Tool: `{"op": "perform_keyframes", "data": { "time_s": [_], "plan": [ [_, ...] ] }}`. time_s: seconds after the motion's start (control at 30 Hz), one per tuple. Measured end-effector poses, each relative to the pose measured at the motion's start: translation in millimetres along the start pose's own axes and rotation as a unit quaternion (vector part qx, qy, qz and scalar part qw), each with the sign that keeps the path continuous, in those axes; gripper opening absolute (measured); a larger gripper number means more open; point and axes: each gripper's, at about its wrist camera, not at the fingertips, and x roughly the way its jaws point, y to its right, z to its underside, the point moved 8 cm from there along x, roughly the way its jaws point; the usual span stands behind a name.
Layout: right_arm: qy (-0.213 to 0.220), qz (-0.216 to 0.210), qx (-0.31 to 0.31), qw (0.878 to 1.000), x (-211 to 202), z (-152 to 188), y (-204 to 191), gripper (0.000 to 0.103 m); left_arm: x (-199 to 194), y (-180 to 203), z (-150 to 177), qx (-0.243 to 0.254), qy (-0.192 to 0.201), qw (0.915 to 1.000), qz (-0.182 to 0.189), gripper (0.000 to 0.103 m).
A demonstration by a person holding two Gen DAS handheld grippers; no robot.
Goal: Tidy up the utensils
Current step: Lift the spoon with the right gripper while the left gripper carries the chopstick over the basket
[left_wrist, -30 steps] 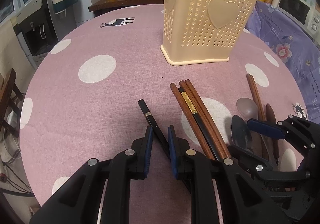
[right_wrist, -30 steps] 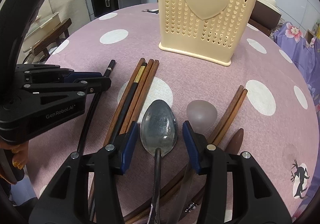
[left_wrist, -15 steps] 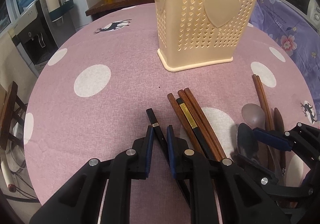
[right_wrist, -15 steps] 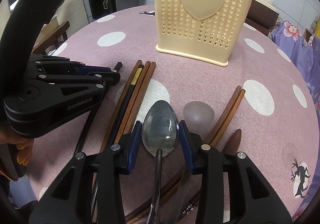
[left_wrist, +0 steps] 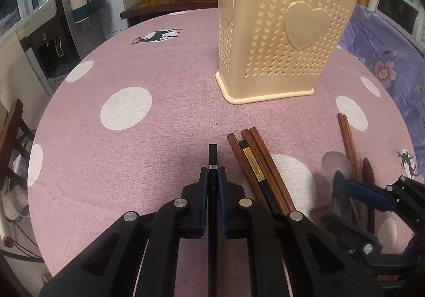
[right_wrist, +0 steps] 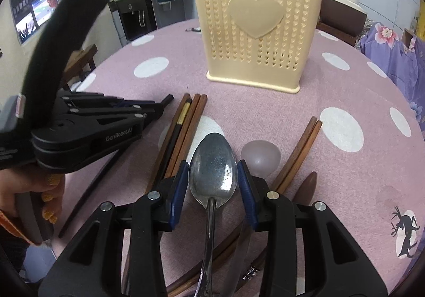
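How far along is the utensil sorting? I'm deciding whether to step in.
Nothing looks done: no utensil shows above the cream holder's rim. In hand: the left gripper is shut on a black chopstick; the right gripper clamps the metal spoon. Left: wooden chopsticks and translucent spoon.

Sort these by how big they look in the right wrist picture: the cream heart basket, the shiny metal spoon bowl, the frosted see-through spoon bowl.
1. Cream plastic heart-patterned basket, largest.
2. Shiny metal spoon bowl.
3. Frosted translucent spoon bowl, smallest; partly hidden, and the metal one sits nearer the camera, so this ranking is unsure.
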Motion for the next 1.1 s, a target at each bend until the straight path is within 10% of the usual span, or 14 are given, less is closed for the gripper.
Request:
{"op": "perform_keyframes", "data": {
  "time_s": [0.53, 1.1],
  "plan": [
    [0.103, -0.047, 0.026, 0.993, -89.6, -50.2, 9.1, 0.038, -136.1, -10.5, -56.3, -0.010, 0.160, 0.9859, 0.047, 0.009],
    [0.136, -0.027, 0.012, 0.990, -90.7, -63.5, 9.3, 0.038, -164.5, -25.0, -66.2, -0.023, 0.209, 0.9760, 0.058, 0.008]
  ]
}}
